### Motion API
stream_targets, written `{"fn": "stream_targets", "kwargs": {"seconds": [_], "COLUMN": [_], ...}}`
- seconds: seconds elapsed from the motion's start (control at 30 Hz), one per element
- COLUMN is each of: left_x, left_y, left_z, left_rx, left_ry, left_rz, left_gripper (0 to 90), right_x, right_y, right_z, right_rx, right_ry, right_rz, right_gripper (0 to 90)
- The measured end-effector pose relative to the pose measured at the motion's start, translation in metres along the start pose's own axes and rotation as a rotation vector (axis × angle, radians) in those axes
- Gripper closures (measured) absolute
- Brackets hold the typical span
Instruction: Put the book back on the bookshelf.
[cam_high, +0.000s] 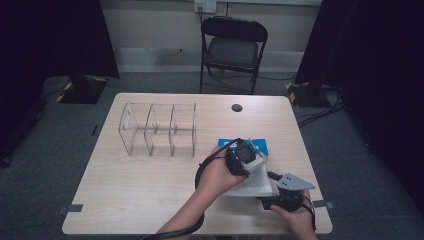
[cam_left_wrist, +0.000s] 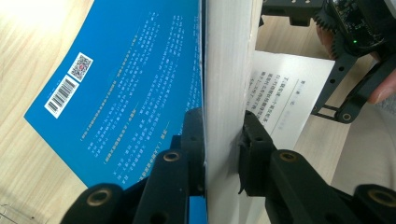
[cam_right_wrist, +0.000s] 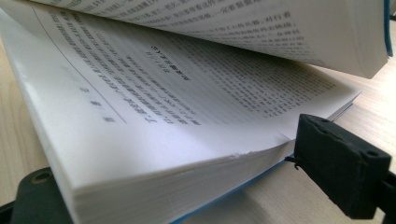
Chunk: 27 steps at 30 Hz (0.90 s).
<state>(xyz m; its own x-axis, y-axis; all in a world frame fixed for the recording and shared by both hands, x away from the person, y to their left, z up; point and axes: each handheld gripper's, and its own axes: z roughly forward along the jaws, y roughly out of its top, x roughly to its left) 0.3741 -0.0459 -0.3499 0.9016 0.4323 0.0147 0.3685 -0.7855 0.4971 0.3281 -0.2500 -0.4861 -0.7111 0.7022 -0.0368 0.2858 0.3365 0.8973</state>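
Note:
A thick book with a blue cover (cam_high: 263, 145) lies open near the table's front right. My left gripper (cam_high: 246, 154) is shut on the raised half of it. In the left gripper view its jaws (cam_left_wrist: 223, 140) clamp the white page block (cam_left_wrist: 229, 56) together with the blue back cover (cam_left_wrist: 130, 84), which carries a barcode. My right gripper (cam_high: 287, 194) sits at the book's near edge. In the right gripper view the lower stack of printed pages (cam_right_wrist: 163, 107) lies between its wide-spread jaws (cam_right_wrist: 187, 179). The right pad (cam_right_wrist: 341, 172) sits by the page edges.
A clear acrylic organizer (cam_high: 157, 130) with three compartments stands at the table's back left. A small black round object (cam_high: 237, 107) lies near the far edge. A folding chair (cam_high: 232, 47) stands beyond the wooden table (cam_high: 140, 190).

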Motion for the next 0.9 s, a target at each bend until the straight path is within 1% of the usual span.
{"fn": "stream_targets", "kwargs": {"seconds": [0.13, 0.2, 0.27, 0.37, 0.43, 0.47, 0.53, 0.6, 0.63, 0.7, 0.8, 0.83, 0.87, 0.9], "left_x": [0.000, 0.001, 0.000, 0.001, 0.002, 0.001, 0.002, 0.001, 0.000, 0.000, 0.000, 0.000, -0.001, -0.001], "left_y": [0.000, -0.001, -0.001, 0.000, 0.000, 0.000, -0.001, 0.000, 0.000, 0.001, 0.001, 0.002, 0.002, 0.002], "left_z": [0.000, 0.001, 0.000, 0.000, -0.001, -0.001, -0.002, -0.002, -0.002, -0.003, -0.004, -0.005, -0.005, -0.005], "left_rx": [0.002, -0.005, 0.001, 0.010, 0.015, 0.016, 0.019, 0.018, 0.028, 0.023, 0.024, 0.035, 0.031, 0.031], "left_ry": [-0.004, -0.008, -0.004, -0.002, -0.003, -0.006, -0.006, 0.000, 0.007, 0.013, 0.011, 0.011, 0.007, 0.007], "left_rz": [-0.002, -0.001, 0.001, 0.009, 0.012, 0.006, 0.007, 0.010, 0.021, 0.014, 0.013, 0.028, 0.025, 0.025], "left_gripper": [75.4, 75.4, 75.4, 75.4, 75.5, 75.5, 75.5, 75.6, 75.6, 75.6, 75.6, 75.6, 75.6, 75.6], "right_x": [-0.001, -0.002, -0.003, -0.005, -0.007, -0.011, -0.013, -0.013, -0.013, -0.013, -0.014, -0.014, -0.014, -0.015], "right_y": [0.000, -0.002, -0.004, -0.005, -0.007, -0.009, -0.010, -0.009, -0.005, -0.003, 0.000, 0.002, 0.004, 0.007], "right_z": [-0.001, -0.002, -0.004, -0.006, -0.007, -0.007, -0.006, -0.005, -0.003, -0.002, 0.001, 0.002, 0.002, 0.002], "right_rx": [0.003, 0.008, 0.013, 0.022, 0.028, 0.035, 0.026, 0.033, 0.031, 0.029, 0.022, 0.017, 0.001, -0.004], "right_ry": [0.001, 0.006, 0.007, 0.002, -0.010, -0.019, -0.010, -0.015, -0.015, -0.016, -0.007, -0.001, -0.003, 0.001], "right_rz": [-0.002, 0.011, 0.022, 0.025, 0.026, 0.034, 0.053, 0.046, 0.022, 0.013, 0.018, 0.017, 0.008, 0.008], "right_gripper": [13.7, 14.4, 14.7, 15.7, 16.2, 17.4, 17.3, 17.3, 17.4, 17.3, 17.3, 17.3, 17.3, 16.8]}}
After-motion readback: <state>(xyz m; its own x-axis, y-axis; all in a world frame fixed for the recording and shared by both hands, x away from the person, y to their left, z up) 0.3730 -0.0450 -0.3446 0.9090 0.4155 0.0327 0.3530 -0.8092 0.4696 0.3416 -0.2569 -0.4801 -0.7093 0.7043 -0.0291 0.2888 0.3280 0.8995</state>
